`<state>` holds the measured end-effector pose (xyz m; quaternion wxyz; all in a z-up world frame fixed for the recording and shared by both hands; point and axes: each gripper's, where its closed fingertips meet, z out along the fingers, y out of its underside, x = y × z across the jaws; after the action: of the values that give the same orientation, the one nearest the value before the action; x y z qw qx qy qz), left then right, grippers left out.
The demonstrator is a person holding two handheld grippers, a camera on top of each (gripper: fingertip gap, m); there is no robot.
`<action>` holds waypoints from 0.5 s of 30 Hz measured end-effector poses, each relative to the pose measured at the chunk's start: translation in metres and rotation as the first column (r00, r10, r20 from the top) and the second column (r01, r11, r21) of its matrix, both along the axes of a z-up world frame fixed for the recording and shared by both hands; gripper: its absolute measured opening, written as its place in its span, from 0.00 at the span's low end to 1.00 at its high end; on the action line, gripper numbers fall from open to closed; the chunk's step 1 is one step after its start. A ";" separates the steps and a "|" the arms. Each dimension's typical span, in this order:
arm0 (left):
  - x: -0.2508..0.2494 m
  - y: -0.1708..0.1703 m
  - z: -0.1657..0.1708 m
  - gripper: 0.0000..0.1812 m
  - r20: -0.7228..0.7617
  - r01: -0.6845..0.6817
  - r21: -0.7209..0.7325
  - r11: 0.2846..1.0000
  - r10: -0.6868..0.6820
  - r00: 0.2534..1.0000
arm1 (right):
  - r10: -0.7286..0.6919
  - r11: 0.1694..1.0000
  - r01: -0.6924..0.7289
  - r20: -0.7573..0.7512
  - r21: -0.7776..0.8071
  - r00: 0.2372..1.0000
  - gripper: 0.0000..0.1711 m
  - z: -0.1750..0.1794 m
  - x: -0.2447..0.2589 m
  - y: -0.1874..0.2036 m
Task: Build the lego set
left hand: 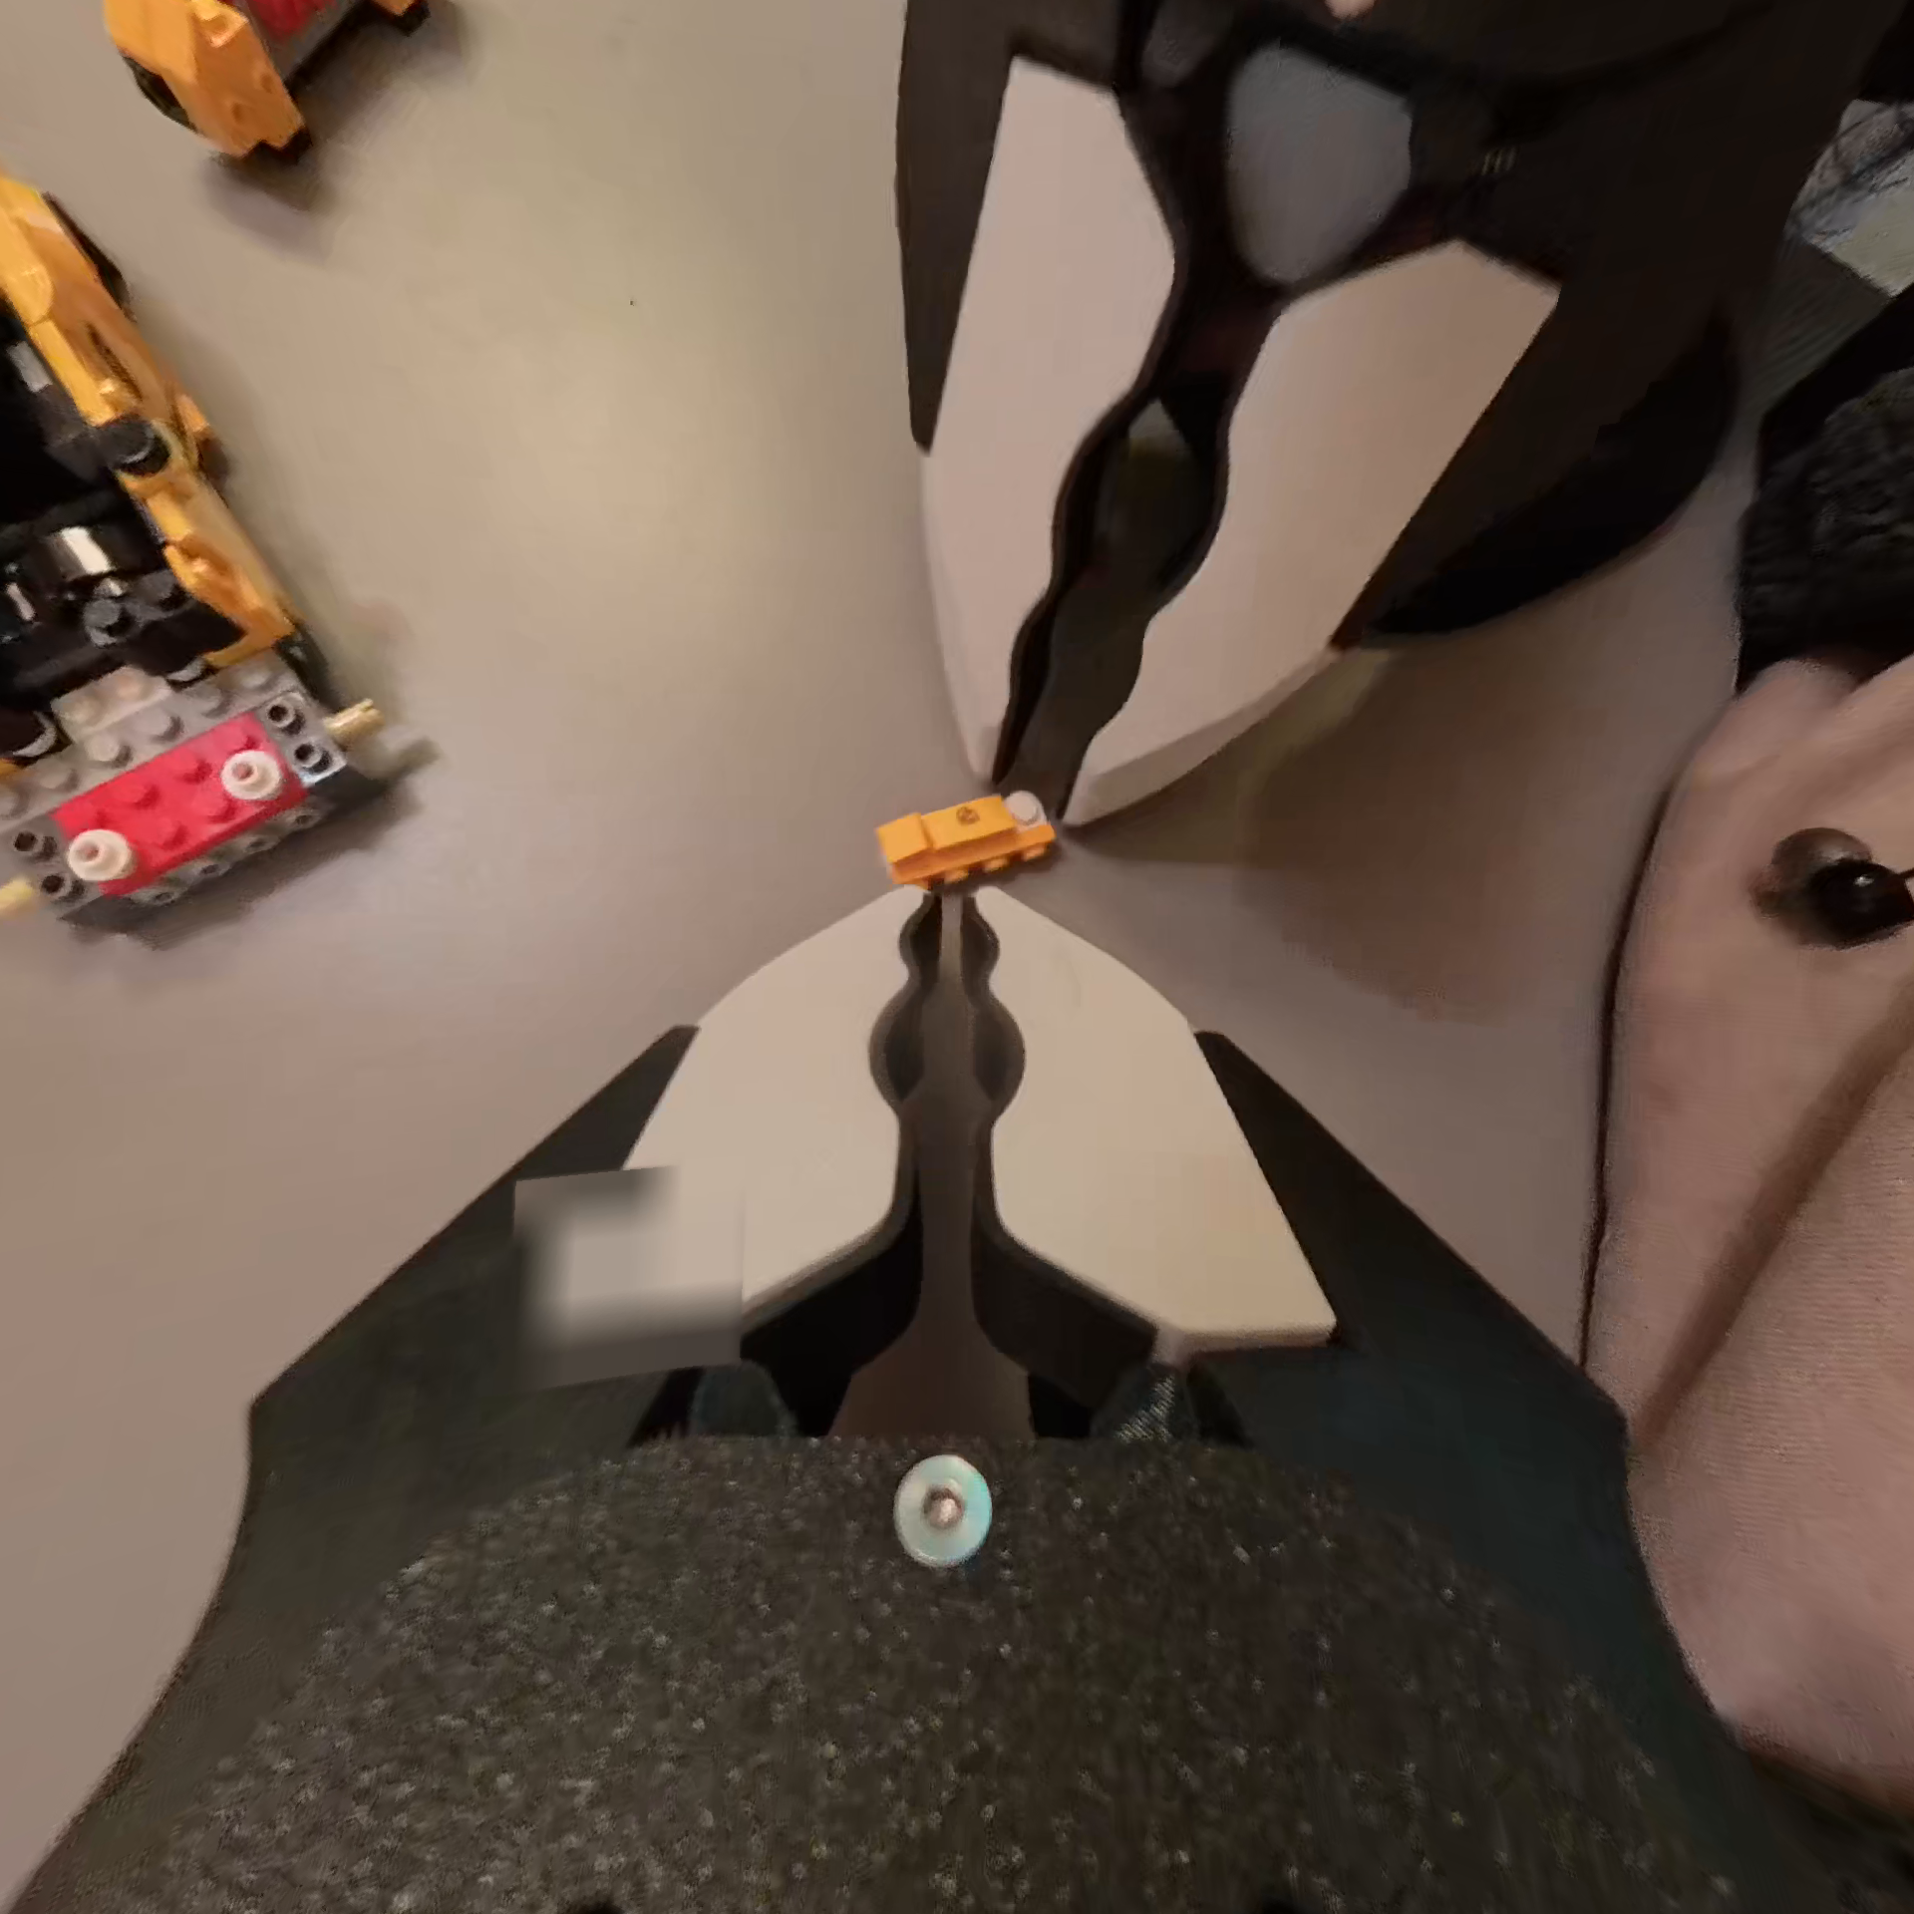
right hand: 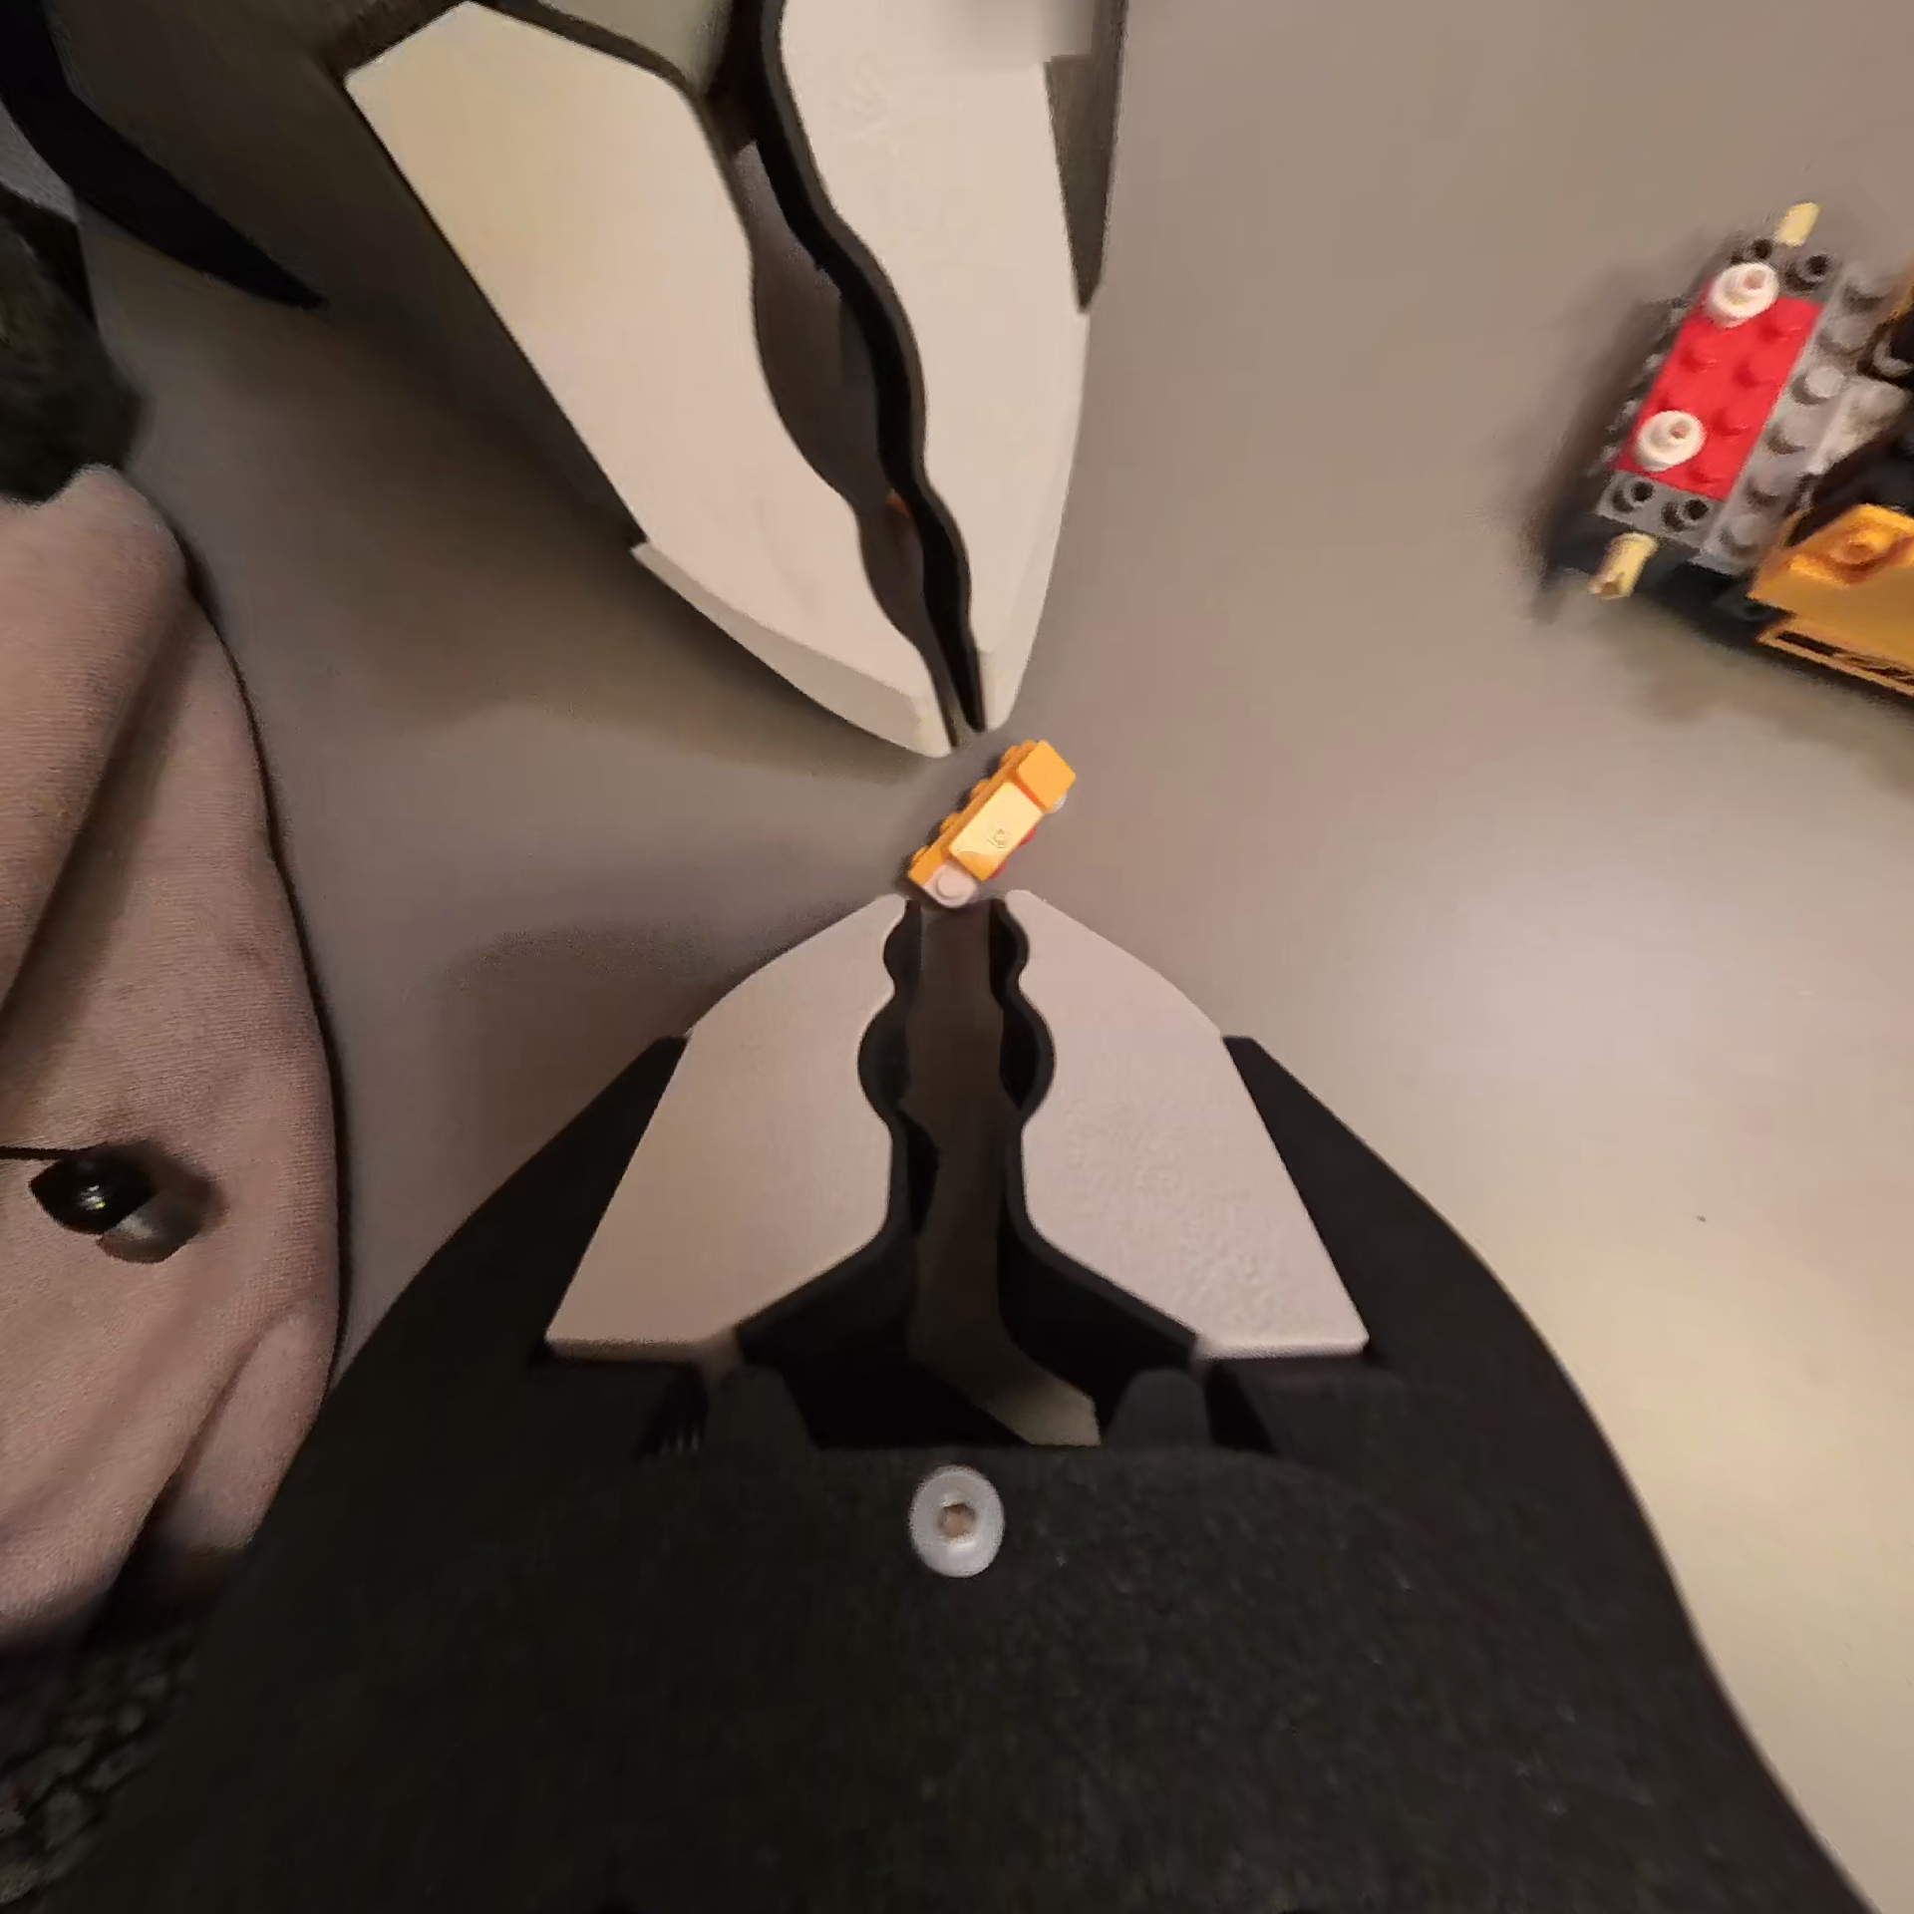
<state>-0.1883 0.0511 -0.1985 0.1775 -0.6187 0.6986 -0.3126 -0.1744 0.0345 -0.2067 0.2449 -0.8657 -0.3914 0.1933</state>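
Note:
A small orange lego piece point(left hand: 963, 837) with a grey stud at one end hangs over the table between two facing grippers. My right gripper point(right hand: 953, 903) is shut on its grey end point(right hand: 948, 887); in the left wrist view it comes in from the top point(left hand: 1031, 810). My left gripper point(left hand: 951, 901) is shut, with its tips against the piece's studded long side; I cannot tell whether it pinches the piece. In the right wrist view it comes in from above point(right hand: 968, 730). The part-built car point(left hand: 155, 746), orange and black with a red and grey rear, lies at the left.
The car also shows at the right edge of the right wrist view point(right hand: 1750, 425). A second orange lego chunk point(left hand: 223, 73) lies at the top left. A person's pinkish garment with a dark button point(left hand: 1833, 901) borders the grey table point(left hand: 580, 435) on the right. My left and right fingertips are right by each other.

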 end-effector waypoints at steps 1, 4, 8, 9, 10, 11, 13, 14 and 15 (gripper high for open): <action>0.002 0.000 0.000 0.01 0.006 0.000 -0.005 1.000 0.000 1.000 | 0.015 1.000 -0.015 0.008 0.000 1.000 0.07 -0.001 -0.003 -0.001; 0.004 -0.003 -0.003 0.02 0.013 0.011 -0.032 0.999 -0.011 1.000 | 0.044 0.999 -0.044 -0.024 0.006 0.999 0.06 0.003 -0.015 -0.005; 0.005 0.003 -0.002 0.06 0.035 0.004 -0.023 1.000 -0.004 0.999 | 0.091 0.996 -0.090 -0.054 0.009 0.994 0.08 0.006 -0.024 -0.011; 0.004 0.004 0.001 0.06 0.046 0.002 -0.015 1.000 -0.001 0.999 | 0.103 0.995 -0.102 -0.061 0.015 0.993 0.07 0.009 -0.022 -0.012; 0.003 0.005 0.003 0.06 0.052 0.001 -0.010 1.000 0.000 0.999 | 0.114 0.993 -0.112 -0.063 0.032 0.991 0.07 0.012 -0.019 -0.011; 0.001 0.004 0.004 0.06 0.050 0.002 -0.008 1.000 -0.002 0.999 | 0.125 0.991 -0.122 -0.056 0.061 0.991 0.07 0.015 -0.014 -0.009; -0.003 -0.004 0.002 0.09 0.032 0.033 -0.010 0.999 -0.033 0.999 | 0.155 0.981 -0.151 -0.015 0.125 0.988 0.06 0.019 -0.002 -0.004; -0.003 -0.007 0.000 0.09 0.028 0.046 -0.001 0.999 -0.046 0.999 | 0.168 0.973 -0.169 0.018 0.157 0.986 0.05 0.019 0.003 -0.001; -0.002 -0.009 -0.001 0.10 0.024 0.054 0.011 0.998 -0.054 0.998 | 0.185 0.965 -0.191 0.052 0.179 0.981 0.05 0.017 0.007 0.002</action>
<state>-0.1906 0.0418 -0.1999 0.1808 -0.5947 0.7144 -0.3213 -0.1673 0.0368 -0.1893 0.2973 -0.8016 -0.4922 0.1635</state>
